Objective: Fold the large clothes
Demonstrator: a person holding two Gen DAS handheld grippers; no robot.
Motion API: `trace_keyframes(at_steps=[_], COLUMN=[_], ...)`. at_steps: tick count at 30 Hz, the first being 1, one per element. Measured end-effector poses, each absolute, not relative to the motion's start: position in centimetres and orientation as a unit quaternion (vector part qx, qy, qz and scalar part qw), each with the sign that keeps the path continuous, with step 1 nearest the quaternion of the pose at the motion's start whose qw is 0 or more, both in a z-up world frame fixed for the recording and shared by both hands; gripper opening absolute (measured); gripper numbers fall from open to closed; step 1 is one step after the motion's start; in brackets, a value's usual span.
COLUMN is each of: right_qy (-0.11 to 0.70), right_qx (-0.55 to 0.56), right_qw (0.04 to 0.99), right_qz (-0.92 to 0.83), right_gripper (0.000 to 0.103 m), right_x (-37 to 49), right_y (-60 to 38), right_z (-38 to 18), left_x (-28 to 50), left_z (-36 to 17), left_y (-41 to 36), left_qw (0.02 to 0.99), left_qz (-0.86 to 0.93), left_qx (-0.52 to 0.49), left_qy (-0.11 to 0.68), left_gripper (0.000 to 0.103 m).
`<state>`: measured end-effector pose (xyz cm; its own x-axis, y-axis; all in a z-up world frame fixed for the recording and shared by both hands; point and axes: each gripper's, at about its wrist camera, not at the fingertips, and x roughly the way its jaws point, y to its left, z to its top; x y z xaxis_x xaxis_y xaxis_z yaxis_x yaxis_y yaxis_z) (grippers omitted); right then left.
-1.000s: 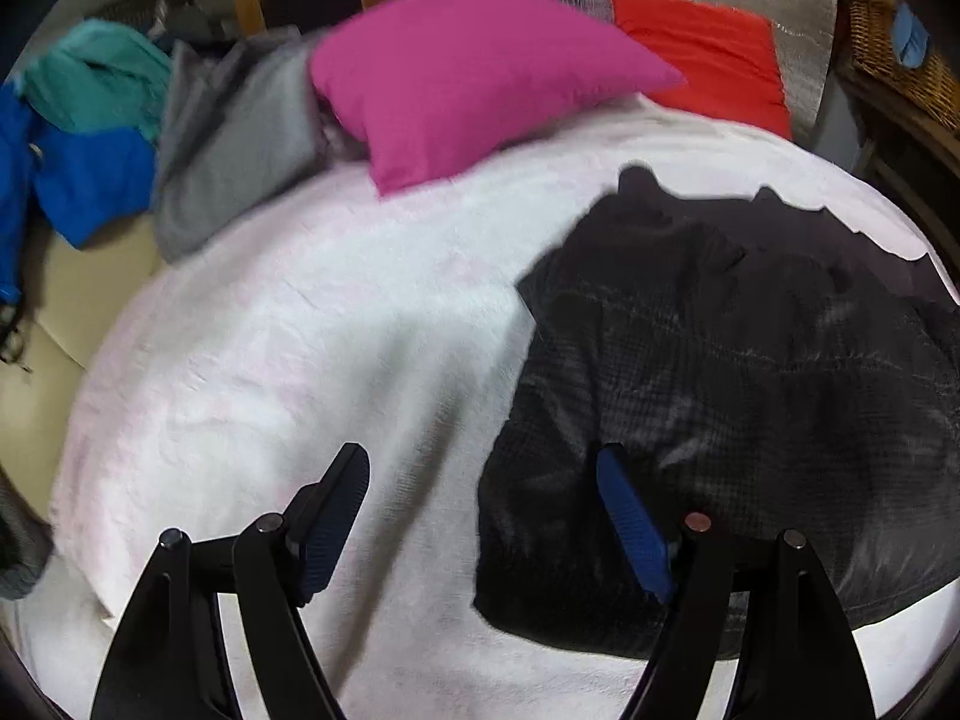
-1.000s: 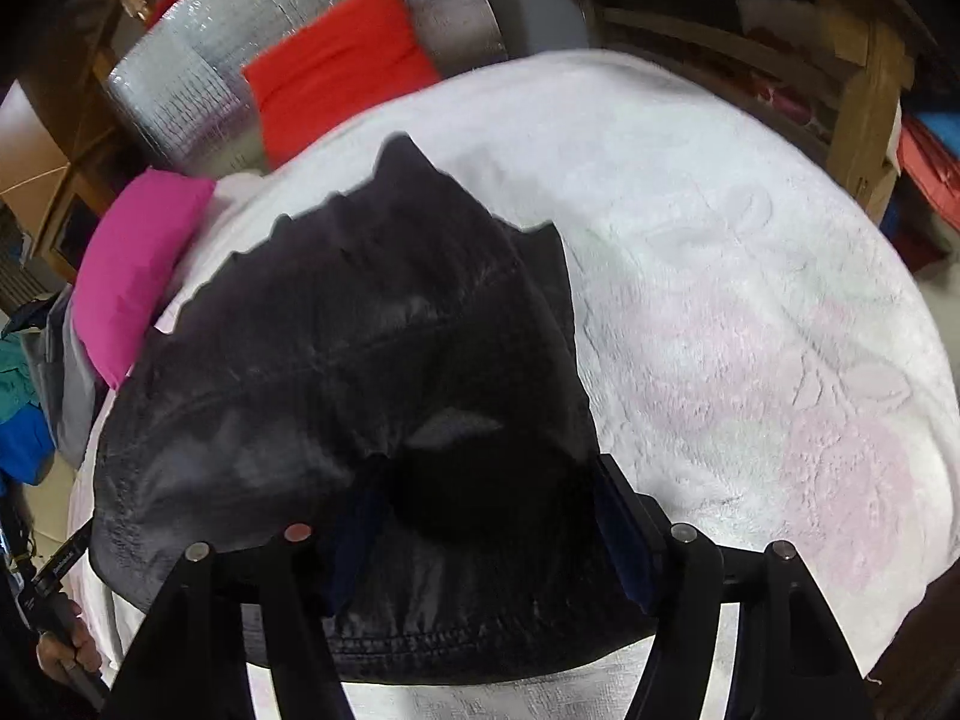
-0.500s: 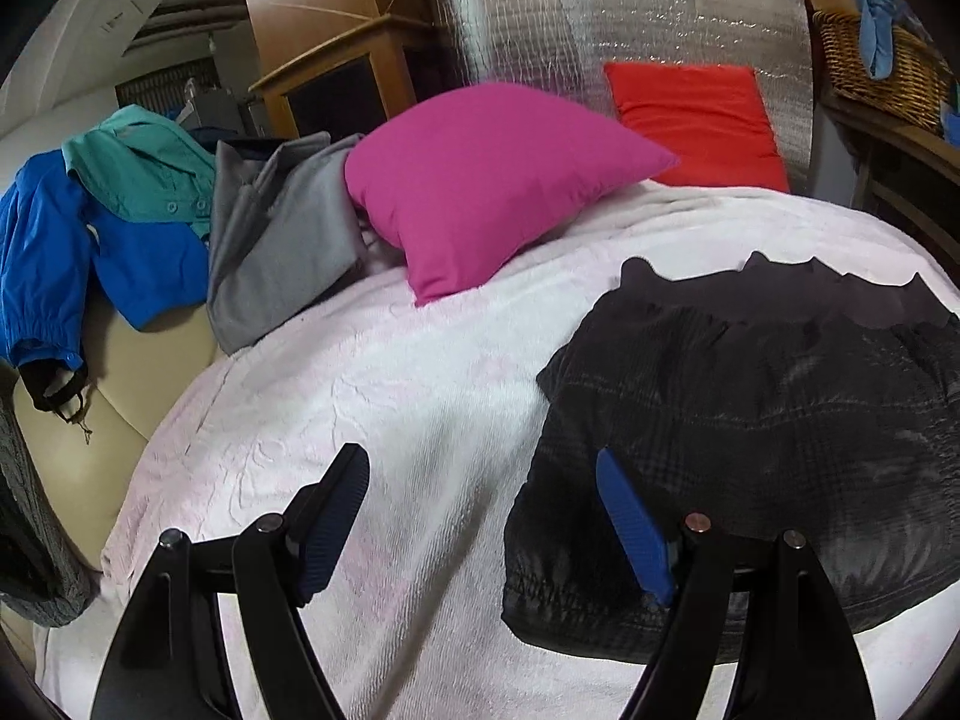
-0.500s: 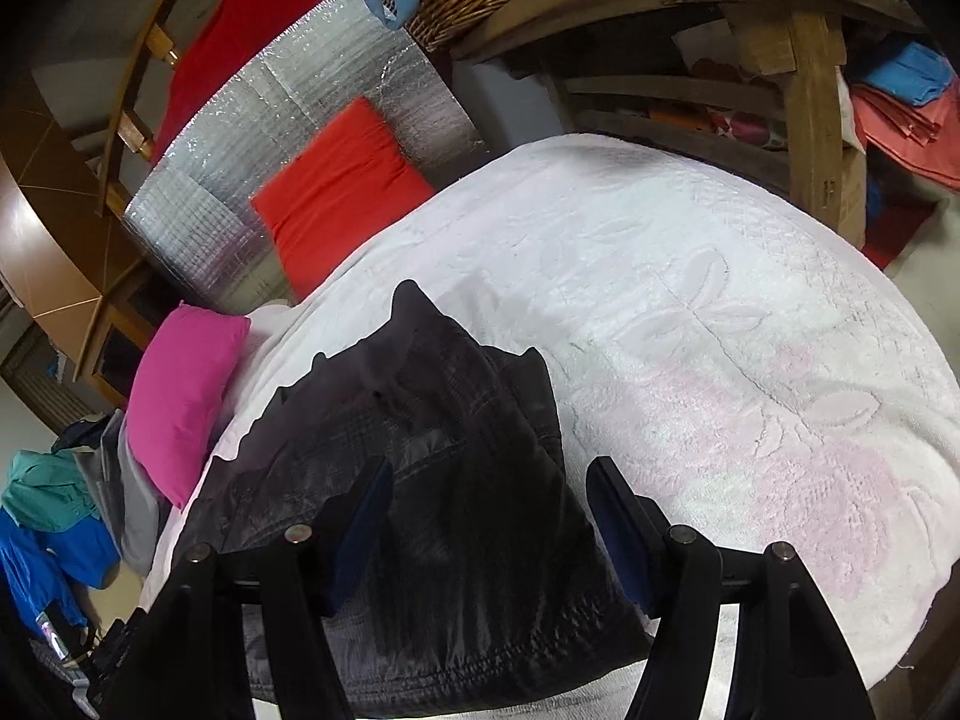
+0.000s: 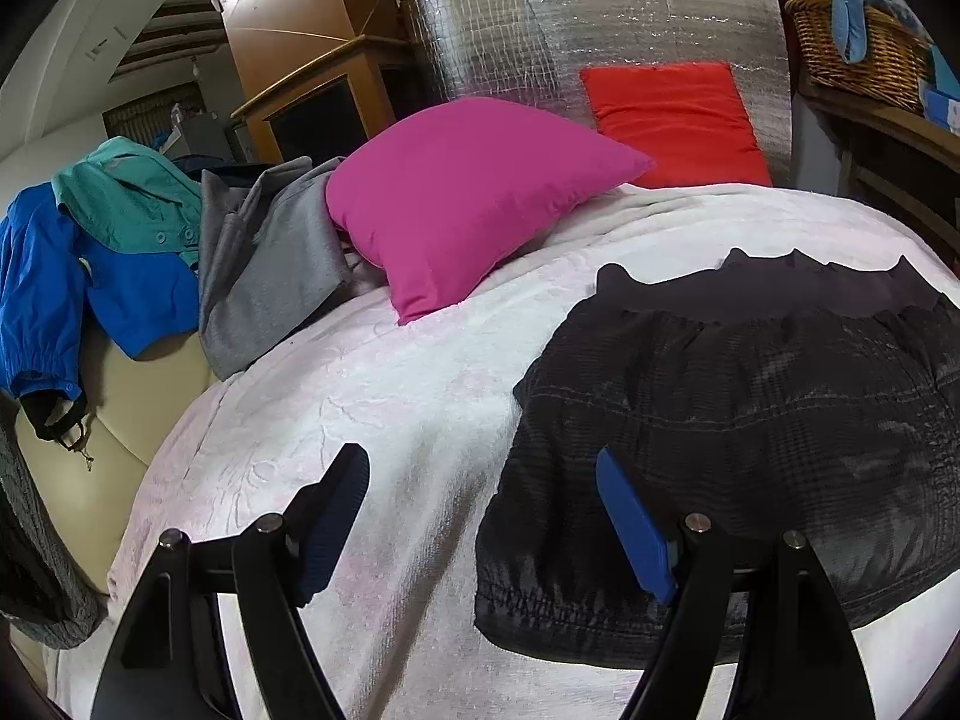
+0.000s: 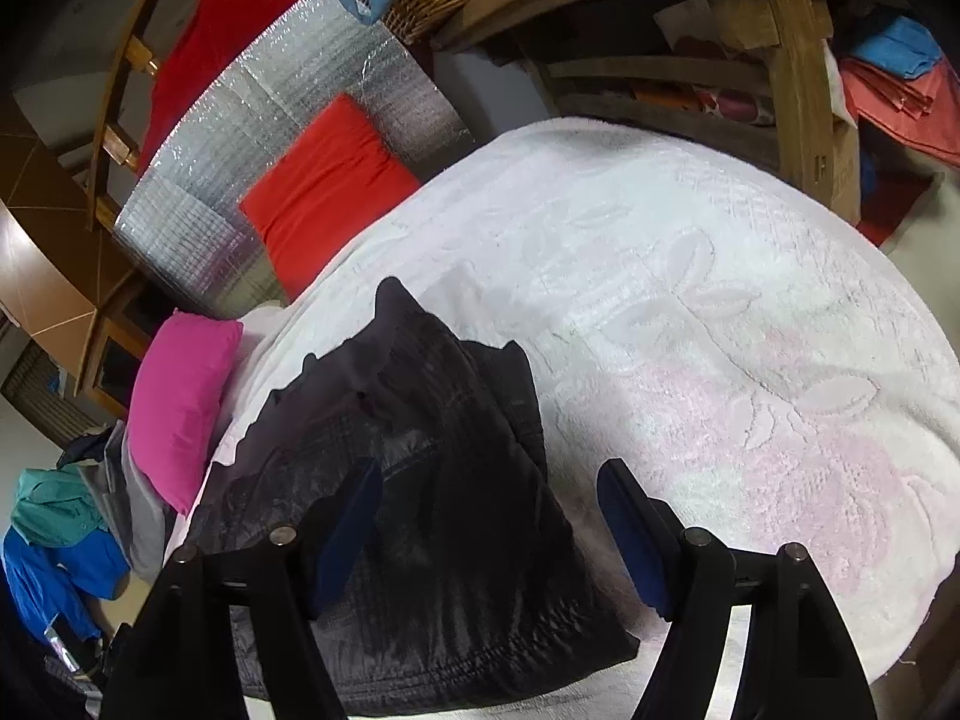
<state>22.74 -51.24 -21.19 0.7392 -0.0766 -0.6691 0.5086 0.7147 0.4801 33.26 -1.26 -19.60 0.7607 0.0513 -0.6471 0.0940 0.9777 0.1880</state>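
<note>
A folded black quilted garment (image 5: 750, 420) lies flat on the white blanket (image 5: 372, 408) of the bed; the right wrist view shows the same black garment (image 6: 432, 480) beneath and ahead of its fingers. My left gripper (image 5: 483, 516) hangs open above the blanket, just left of the garment's edge, with nothing between its fingers. My right gripper (image 6: 489, 525) is lifted above the garment's near right corner; its jaws are opening and the cloth lies loose below them, not pinched.
A pink pillow (image 5: 474, 198) and a red cushion (image 5: 672, 120) lean at the head of the bed against a silver foil panel (image 5: 600, 36). Grey (image 5: 264, 264), teal (image 5: 126, 198) and blue (image 5: 90, 294) clothes pile at the left. A wooden shelf (image 6: 750, 48) and wicker basket (image 5: 858, 48) stand at the right.
Both grippers have risen and tilted up off the black garment. The right gripper's fingers, low on the cloth before, have spread and the garment now lies free on the blanket.
</note>
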Motion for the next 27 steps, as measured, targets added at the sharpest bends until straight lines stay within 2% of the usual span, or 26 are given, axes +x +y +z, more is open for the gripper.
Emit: trace_keyframes(at_steps=[27], right_qy=[0.329], right_qx=[0.364], right_qw=[0.859], right_qz=[-0.147], right_gripper=[0.078], right_x=[22.3], right_y=[-52.2], right_z=[-21.9], left_x=[33.5], left_z=[-19.8], left_y=[-2.1], left_qw=[0.930], left_qz=[-0.020], left_qx=[0.112], left_qy=[0.351], left_gripper=[0.079])
